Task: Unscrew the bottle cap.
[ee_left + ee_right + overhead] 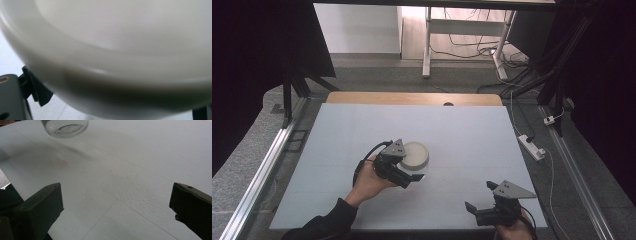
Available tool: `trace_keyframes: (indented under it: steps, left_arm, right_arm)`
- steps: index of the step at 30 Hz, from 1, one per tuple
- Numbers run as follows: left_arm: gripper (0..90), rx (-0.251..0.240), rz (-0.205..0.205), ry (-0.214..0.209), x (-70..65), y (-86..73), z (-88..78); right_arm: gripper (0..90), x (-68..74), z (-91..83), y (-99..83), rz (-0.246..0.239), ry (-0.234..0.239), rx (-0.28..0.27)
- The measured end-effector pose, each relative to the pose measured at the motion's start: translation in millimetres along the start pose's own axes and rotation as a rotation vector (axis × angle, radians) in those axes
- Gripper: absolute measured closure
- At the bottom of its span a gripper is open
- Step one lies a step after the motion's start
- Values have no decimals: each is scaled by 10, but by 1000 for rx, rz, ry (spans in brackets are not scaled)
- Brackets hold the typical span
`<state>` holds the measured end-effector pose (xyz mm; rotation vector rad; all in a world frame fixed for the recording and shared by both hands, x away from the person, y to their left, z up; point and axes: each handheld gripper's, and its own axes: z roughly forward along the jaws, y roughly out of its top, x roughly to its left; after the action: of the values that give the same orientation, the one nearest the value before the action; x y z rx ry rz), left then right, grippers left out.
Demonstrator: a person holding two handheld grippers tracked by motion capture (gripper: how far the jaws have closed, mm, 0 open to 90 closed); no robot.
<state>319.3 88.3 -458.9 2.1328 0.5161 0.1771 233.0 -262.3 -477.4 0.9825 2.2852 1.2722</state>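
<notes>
One white bowl, mid-table, touching your left gripper, its rim between jaws whose closure you cannot tell. Your right gripper: jaws apart, empty, well off at the near-right edge.

The high view looks forward and down over the whole bench; the left gripper view sits close against a white bowl between its jaws; the right gripper view skims low along the bench ahead of its jaws; both gripper views share that bench surface with the high view.

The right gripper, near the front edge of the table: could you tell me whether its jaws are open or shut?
Open. In the right gripper view the right gripper has its two black jaws far apart, with bare table between them and nothing held.
</notes>
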Motion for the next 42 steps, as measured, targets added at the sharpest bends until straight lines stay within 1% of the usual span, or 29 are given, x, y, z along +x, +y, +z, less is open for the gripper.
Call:
trace_keyframes:
  steps: [2, 8, 14, 18, 23, 29, 31, 34, 39, 42]
  left_arm:
    - [73, -1, 0, 1, 1, 0, -2]
    - [73, -5, -3, -1, 8, -6, -4]
    - [73, -6, -2, -2, 4, -6, -3]
    - [74, -6, 0, -2, -3, -10, -4]
    - [73, -5, 3, 2, -13, -13, -8]
    - [73, -3, 7, 3, -18, -10, -17]
    - [73, -2, 10, 2, -21, -9, -16]
    - [73, 3, 17, 1, -23, -7, -15]
    - [73, 0, 15, -1, -31, -4, -13]
    - [73, -1, 15, 0, -34, -5, -14]
  right_arm:
    - [0, 29, 24, 26, -11, 14, -1]
    - [0, 79, 76, 107, -15, 65, -19]
    - [0, 153, 138, 235, -45, 118, -45]
    - [0, 198, 179, 343, -32, 167, -59]
    - [0, 235, 253, 486, -42, 208, -73]
    - [0, 238, 358, 614, -60, 202, -74]
    - [0, 245, 394, 649, -62, 207, -76]
    - [0, 267, 443, 704, -69, 206, -81]
    - [0, 310, 518, 808, -81, 201, -92]
    - [0, 325, 565, 885, -68, 211, -109]
